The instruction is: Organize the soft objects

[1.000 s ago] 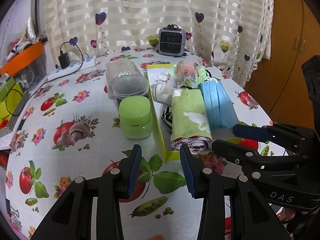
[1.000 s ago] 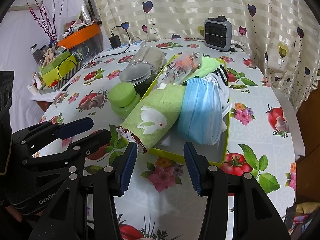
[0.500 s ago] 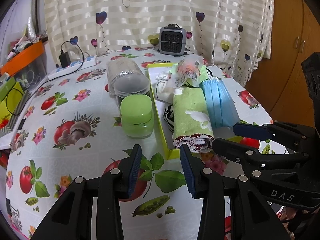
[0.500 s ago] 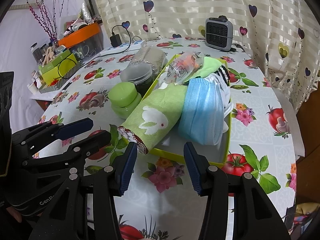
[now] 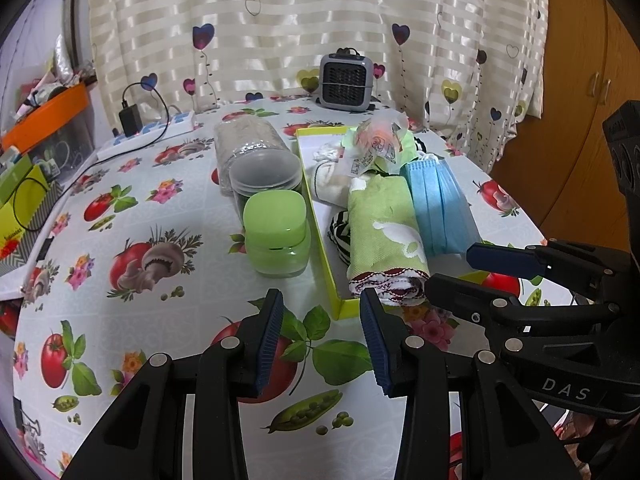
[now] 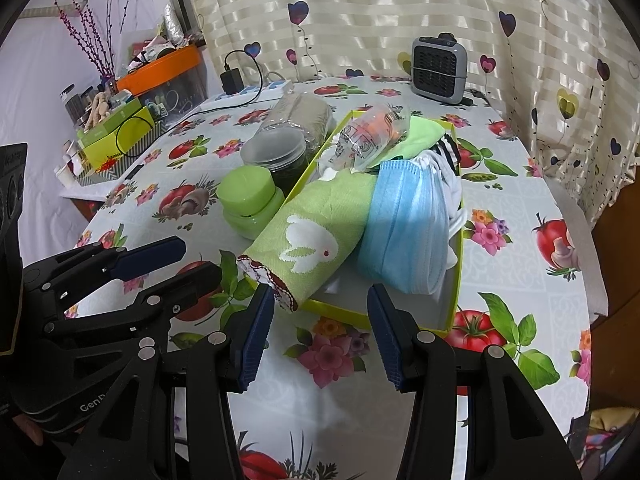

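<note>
With your left gripper [image 5: 322,334] and right gripper [image 6: 320,330] both spread and empty above the tablecloth, the rolled rabbit towel [image 6: 310,246] and blue masks [image 6: 402,224] already lie in the yellow-green tray [image 6: 448,312] at twelve o'clock, so little seems left.

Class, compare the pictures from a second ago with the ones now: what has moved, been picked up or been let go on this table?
Nothing visibly changed. Both the left gripper and the right gripper hang open and empty before the yellow box, and the green rabbit towel and blue masks lie in it as before.
</note>
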`<state>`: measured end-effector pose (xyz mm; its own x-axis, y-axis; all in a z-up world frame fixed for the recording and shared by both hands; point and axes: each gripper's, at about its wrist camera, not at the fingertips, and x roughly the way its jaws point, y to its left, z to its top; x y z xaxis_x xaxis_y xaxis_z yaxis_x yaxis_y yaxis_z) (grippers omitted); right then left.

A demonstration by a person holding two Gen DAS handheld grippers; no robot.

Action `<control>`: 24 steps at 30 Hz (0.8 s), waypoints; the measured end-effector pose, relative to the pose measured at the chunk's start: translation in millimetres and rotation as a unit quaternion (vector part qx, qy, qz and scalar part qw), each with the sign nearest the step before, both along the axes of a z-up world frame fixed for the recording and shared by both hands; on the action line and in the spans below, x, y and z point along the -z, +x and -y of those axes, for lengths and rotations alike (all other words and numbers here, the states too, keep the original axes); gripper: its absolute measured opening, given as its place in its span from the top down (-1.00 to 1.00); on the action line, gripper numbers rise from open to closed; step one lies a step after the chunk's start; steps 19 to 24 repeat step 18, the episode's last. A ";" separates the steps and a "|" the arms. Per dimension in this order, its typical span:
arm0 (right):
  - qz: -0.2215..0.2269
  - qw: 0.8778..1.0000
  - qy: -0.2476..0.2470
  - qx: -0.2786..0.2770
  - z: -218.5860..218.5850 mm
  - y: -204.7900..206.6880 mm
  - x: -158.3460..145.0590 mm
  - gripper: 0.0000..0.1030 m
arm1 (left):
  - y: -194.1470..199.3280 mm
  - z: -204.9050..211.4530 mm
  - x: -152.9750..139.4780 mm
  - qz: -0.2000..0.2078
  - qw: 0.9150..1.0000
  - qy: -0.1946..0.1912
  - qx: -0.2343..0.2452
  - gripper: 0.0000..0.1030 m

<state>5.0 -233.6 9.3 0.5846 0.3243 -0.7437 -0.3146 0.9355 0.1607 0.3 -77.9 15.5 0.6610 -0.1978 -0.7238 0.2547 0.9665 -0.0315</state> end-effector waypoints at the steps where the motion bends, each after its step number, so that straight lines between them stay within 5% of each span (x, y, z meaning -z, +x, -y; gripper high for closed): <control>1: 0.000 1.000 0.000 0.000 -0.1 0.2 -0.6 0.04 | -0.1 -0.1 0.0 0.000 1.000 0.000 0.000 0.25; 24: 0.000 1.000 0.000 0.001 -0.6 0.5 1.3 0.03 | -0.4 -2.4 1.4 0.003 1.000 -0.001 0.004 0.25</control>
